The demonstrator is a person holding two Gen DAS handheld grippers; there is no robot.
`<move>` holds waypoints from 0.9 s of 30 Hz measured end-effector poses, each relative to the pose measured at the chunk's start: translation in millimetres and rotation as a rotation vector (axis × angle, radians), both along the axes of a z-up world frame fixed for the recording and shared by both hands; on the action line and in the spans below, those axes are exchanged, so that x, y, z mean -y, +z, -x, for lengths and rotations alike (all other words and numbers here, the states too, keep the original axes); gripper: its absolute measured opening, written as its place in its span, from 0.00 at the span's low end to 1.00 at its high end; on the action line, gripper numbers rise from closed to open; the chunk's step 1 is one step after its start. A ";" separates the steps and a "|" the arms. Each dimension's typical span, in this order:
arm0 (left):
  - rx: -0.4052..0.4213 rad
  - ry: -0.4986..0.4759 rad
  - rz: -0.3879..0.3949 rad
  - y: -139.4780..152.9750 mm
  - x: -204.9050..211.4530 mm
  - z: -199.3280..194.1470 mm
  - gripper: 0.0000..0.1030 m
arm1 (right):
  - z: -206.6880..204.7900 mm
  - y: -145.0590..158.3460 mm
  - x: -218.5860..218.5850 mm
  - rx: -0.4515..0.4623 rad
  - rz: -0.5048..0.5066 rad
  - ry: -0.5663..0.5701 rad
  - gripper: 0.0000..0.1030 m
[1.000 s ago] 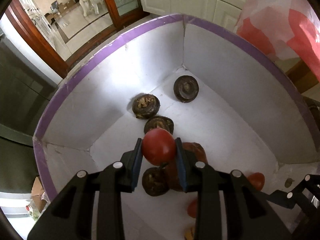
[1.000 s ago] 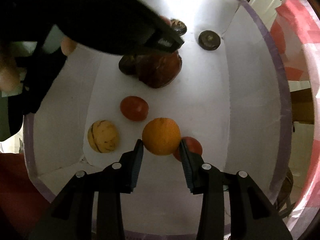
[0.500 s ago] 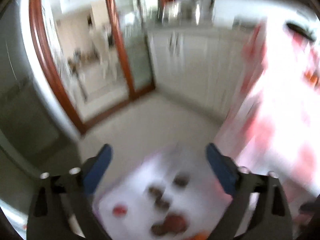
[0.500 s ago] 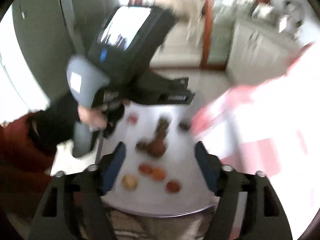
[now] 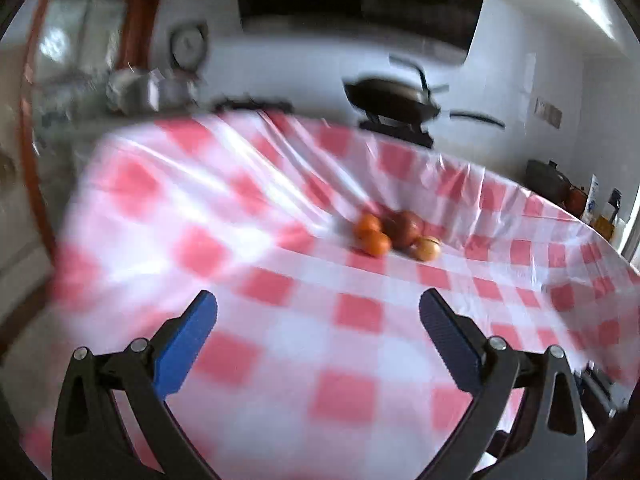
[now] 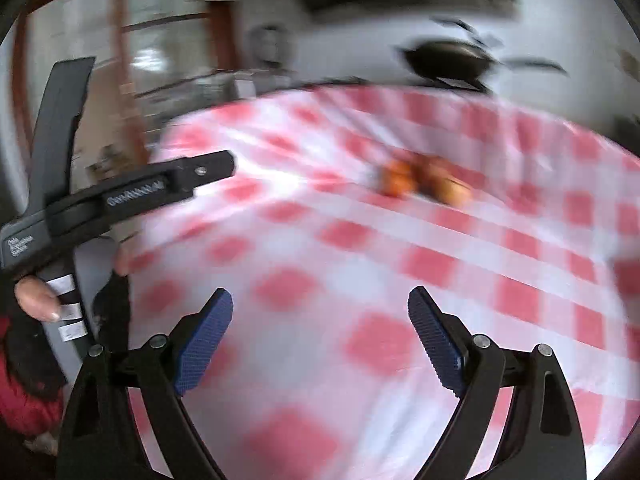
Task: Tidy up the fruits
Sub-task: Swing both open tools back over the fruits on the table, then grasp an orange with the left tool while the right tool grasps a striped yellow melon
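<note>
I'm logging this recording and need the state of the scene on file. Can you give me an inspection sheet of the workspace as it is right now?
Surface: table under a red-and-white checked tablecloth, wrinkled toward the far side.
Job's things: small cluster of fruit lying together on the cloth, orange ones on the left, a darker red one behind, a pale yellow one on the right; blurred in both views.
Clutter: nothing seen on the cloth besides the fruit.
Grippers: left gripper and right gripper both with jaws wide apart and holding nothing, well short of the fruit.
Cables: nothing seen.
Surroundings: dark pan on a stand beyond the table, white wall, wood-framed glass door at left.
</note>
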State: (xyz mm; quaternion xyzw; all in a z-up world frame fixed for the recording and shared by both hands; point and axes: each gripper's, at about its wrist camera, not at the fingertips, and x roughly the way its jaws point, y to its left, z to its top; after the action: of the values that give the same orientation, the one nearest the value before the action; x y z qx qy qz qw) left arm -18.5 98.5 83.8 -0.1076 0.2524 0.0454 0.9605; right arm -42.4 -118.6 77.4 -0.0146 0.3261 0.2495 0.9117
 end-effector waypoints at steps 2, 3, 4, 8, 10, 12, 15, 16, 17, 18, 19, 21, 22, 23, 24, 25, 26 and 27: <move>-0.033 0.049 0.043 -14.3 11.8 -58.5 0.98 | -39.3 -19.1 27.3 -0.071 -0.012 -0.093 0.84; -0.042 0.073 0.058 -20.5 10.7 -76.7 0.98 | -59.0 -32.1 42.1 -0.106 -0.042 -0.141 0.84; -0.046 0.107 0.085 -26.5 9.2 -95.8 0.98 | -73.3 -36.6 51.4 -0.121 -0.065 -0.169 0.84; -0.038 0.204 0.225 -40.4 3.8 -140.9 0.98 | -120.1 -40.6 69.2 -0.133 -0.092 -0.240 0.84; -0.023 0.230 0.263 -42.2 -2.9 -151.5 0.98 | -141.2 -42.5 64.7 -0.133 -0.087 -0.242 0.84; -0.003 0.250 0.290 -47.1 -10.3 -157.9 0.98 | -165.6 -45.9 55.5 -0.138 -0.071 -0.241 0.84; -0.013 0.258 0.319 -55.5 -24.2 -158.1 0.98 | -203.8 -51.9 36.3 -0.160 -0.012 -0.221 0.84; -0.016 0.256 0.358 -59.5 -30.7 -157.5 0.98 | -216.9 -55.3 28.7 -0.170 0.010 -0.213 0.84; -0.013 0.261 0.383 -60.7 -34.1 -155.1 0.98 | -228.0 -57.1 21.2 -0.185 0.032 -0.206 0.84; -0.014 0.274 0.413 -64.1 -38.3 -155.3 0.98 | -244.2 -59.5 11.7 -0.201 0.059 -0.193 0.84; -0.018 0.276 0.419 -64.1 -40.0 -154.6 0.98 | -255.5 -60.1 3.6 -0.203 0.081 -0.178 0.84; -0.031 0.268 0.416 -64.8 -40.3 -155.3 0.98 | -273.4 -61.6 -11.1 -0.199 0.137 -0.153 0.84; -0.033 0.264 0.405 -64.7 -38.6 -155.9 0.98 | -280.8 -63.0 -16.4 -0.197 0.156 -0.146 0.84; -0.035 0.257 0.390 -64.2 -35.8 -157.5 0.98 | -286.9 -64.0 -20.2 -0.198 0.168 -0.138 0.83; -0.039 0.250 0.378 -63.7 -33.0 -159.1 0.98 | -293.9 -66.1 -23.4 -0.207 0.180 -0.127 0.83; -0.044 0.243 0.365 -63.6 -30.8 -160.9 0.98 | -297.8 -67.5 -24.5 -0.213 0.184 -0.120 0.80; -0.050 0.237 0.352 -63.5 -28.3 -162.2 0.98 | -301.1 -68.7 -24.0 -0.216 0.180 -0.110 0.71; -0.052 0.225 0.336 -63.3 -25.7 -162.9 0.98 | -301.7 -67.8 -22.6 -0.211 0.177 -0.110 0.66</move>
State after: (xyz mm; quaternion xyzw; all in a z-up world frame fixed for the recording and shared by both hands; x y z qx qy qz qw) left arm 144.4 124.2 20.5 -0.2927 0.2678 0.1123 0.9111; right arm 259.3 -96.0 9.6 -0.0507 0.4410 0.1698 0.8799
